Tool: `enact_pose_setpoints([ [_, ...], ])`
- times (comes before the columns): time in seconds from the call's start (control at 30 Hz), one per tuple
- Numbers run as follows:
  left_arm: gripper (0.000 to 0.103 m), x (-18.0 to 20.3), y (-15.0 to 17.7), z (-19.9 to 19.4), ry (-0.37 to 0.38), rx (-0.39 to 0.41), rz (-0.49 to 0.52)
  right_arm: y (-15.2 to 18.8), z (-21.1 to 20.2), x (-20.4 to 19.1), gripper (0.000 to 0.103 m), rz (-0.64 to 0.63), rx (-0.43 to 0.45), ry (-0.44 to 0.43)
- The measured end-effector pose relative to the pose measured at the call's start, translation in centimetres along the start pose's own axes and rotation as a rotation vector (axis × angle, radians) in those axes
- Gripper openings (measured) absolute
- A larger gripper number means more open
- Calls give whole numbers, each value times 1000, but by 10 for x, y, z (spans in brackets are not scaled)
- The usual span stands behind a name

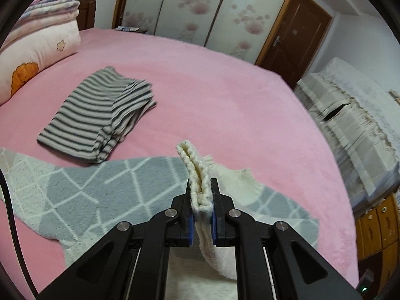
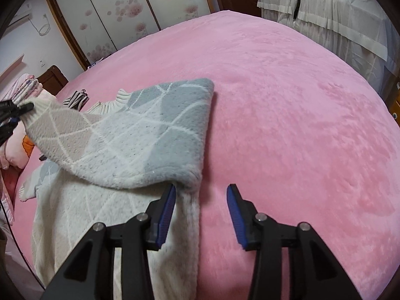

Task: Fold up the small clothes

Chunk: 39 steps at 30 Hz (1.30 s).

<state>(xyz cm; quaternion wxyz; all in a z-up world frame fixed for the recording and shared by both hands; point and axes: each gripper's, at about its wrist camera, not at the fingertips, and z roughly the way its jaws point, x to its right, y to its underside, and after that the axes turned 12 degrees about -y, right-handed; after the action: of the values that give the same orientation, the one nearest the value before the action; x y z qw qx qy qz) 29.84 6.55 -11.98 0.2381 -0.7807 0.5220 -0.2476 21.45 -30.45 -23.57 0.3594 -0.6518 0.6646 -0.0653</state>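
A fleecy grey, cream and beige diamond-pattern sweater [image 2: 130,145] lies on the pink bed [image 2: 287,100]. My left gripper [image 1: 202,200] is shut on the sweater's ribbed cream cuff [image 1: 196,172] and holds the sleeve lifted over the body; it shows at the left edge of the right wrist view [image 2: 25,107]. My right gripper [image 2: 201,192] is open, its left finger [image 2: 167,207] touching the folded right edge of the sweater, nothing between the jaws. The sweater also shows in the left wrist view [image 1: 100,190].
A folded grey-and-white striped garment [image 1: 100,115] lies on the bed beyond the sweater. Pillows and stacked blankets [image 1: 42,32] are at the far left. A cloth-covered piece of furniture [image 1: 350,125] stands to the right of the bed. Wardrobe doors [image 1: 200,10] stand behind.
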Motion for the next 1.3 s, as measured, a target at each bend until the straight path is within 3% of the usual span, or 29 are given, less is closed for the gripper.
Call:
enact_pose_setpoints([
  [0.2, 8, -18, 23, 35, -36, -57, 0, -4, 10, -1, 42, -11, 5, 17],
  [0.3, 8, -24, 34, 50, -43, -77, 3, -3, 10, -7, 31, -37, 19, 36],
  [0.37, 8, -29, 38, 58, -47, -87, 8, -2, 8, -12, 30, -62, 34, 60],
  [0.43, 8, -33, 42, 63, -50, -95, 5, -1, 7, -17, 19, -82, 45, 71],
  [0.53, 8, -43, 45, 71, -34, -106, -12, 0, 3, -18, 14, -71, 80, 92],
  [0.77, 8, -56, 57, 87, -4, -125, 2, 11, 2, -3, 8, 24, 104, 97],
  [1.1, 13, -66, 71, 109, -2, -153, 19, 11, 8, -7, 8, -13, 62, 124],
  [1.2, 23, -69, 68, 108, 15, -170, 16, 10, 5, -13, 12, -38, 38, 133],
  [1.3, 45, -73, 66, 101, 23, -180, 18, 9, -2, -18, 23, -68, 2, 116],
])
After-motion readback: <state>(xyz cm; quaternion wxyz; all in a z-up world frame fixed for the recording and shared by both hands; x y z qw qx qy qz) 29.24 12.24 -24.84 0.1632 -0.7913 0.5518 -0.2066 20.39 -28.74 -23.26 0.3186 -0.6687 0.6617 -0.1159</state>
